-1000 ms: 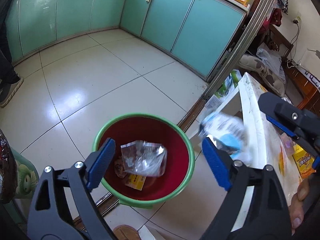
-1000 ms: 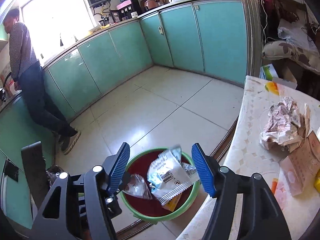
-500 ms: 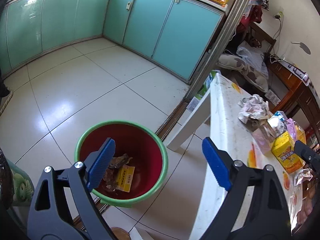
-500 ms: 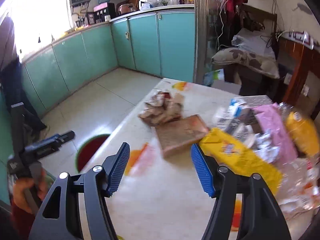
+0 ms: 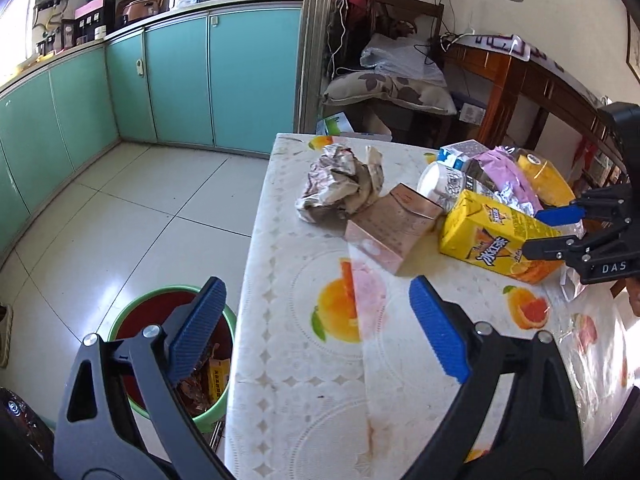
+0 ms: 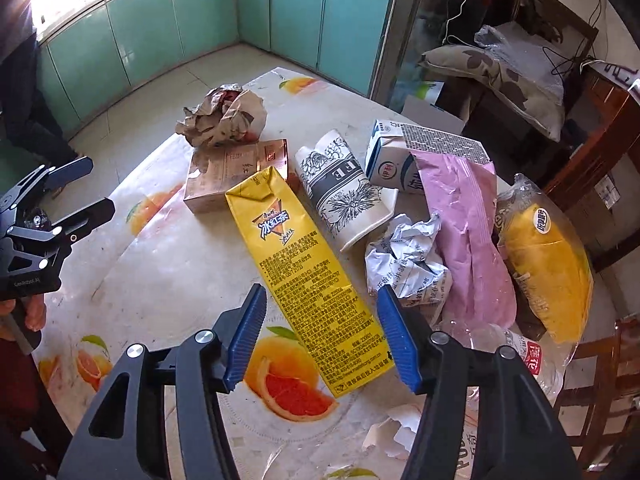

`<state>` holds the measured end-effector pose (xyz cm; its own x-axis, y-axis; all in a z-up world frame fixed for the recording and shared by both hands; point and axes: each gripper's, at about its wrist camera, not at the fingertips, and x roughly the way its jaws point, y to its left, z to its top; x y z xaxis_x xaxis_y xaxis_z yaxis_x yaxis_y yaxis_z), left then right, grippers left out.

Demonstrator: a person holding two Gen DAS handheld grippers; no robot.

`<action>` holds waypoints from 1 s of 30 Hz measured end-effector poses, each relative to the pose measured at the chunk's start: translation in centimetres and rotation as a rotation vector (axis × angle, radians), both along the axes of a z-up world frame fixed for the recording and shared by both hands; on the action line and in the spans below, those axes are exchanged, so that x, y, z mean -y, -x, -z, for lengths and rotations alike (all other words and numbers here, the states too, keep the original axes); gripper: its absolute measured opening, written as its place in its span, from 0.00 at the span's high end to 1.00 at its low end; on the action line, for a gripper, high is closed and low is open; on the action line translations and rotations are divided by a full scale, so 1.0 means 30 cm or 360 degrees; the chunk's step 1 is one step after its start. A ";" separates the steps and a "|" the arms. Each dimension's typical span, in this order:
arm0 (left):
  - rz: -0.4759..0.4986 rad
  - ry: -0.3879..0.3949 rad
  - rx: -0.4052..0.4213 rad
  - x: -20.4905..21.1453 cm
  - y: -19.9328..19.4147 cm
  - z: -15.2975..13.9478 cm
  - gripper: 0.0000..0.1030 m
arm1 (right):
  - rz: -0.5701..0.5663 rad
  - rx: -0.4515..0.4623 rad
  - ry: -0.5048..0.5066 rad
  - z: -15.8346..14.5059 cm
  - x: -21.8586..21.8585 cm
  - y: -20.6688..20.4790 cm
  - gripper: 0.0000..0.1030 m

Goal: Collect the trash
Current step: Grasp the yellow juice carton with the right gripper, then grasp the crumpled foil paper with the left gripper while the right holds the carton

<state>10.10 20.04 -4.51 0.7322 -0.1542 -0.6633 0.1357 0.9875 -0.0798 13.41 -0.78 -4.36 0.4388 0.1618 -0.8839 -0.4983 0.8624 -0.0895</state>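
A red bin with a green rim point(image 5: 132, 312) stands on the floor by the table's left edge, with wrappers inside. My left gripper point(image 5: 316, 332) hangs open above the table's near edge, holding nothing. The trash lies on the table: crumpled brown paper point(image 6: 224, 120), a pinkish box point(image 6: 232, 176), a yellow drink carton point(image 6: 304, 264), a patterned paper cup point(image 6: 340, 188), a milk carton point(image 6: 392, 160), a pink bag point(image 6: 468, 232) and crumpled white paper point(image 6: 408, 264). My right gripper point(image 6: 322, 336) is open, its fingers on either side of the yellow carton's near end.
The table point(image 5: 304, 392) wears a fruit-print cloth. A yellow packaged snack point(image 6: 548, 268) and clear plastic lie at its right end. Teal cabinets point(image 5: 180, 80) line the tiled floor. A wooden chair point(image 6: 600, 380) stands to the right. A person stands far left by the cabinets point(image 6: 24, 112).
Both grippers have swung from above the bin to the table. The wrapper seen falling over the bin is gone from the right gripper, which now straddles the yellow carton.
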 end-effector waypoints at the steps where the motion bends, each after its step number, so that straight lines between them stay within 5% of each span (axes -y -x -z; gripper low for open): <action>1: 0.0009 0.0002 -0.0011 0.013 -0.007 0.005 0.11 | -0.0023 0.0006 0.0030 0.013 -0.010 0.004 0.47; 7: 0.0001 0.0095 -0.0075 0.031 -0.043 0.020 0.11 | -0.0050 0.0023 0.0006 0.047 -0.027 0.009 0.63; 12: -0.0032 0.0106 -0.0094 0.032 -0.050 0.036 0.11 | 0.0004 0.0033 -0.0224 0.032 0.020 0.063 0.66; 17: -0.0121 0.0259 -0.0156 -0.024 -0.085 0.043 0.11 | 0.0136 0.0055 -0.0487 0.027 0.101 0.165 0.66; 21: -0.0187 0.0236 -0.0170 -0.039 -0.138 0.017 0.11 | 0.0272 0.0092 -0.0678 0.013 0.182 0.218 0.66; 30: -0.0031 0.0034 -0.0216 0.085 -0.358 -0.020 0.11 | 0.0328 0.0022 -0.0675 0.022 0.236 0.230 0.65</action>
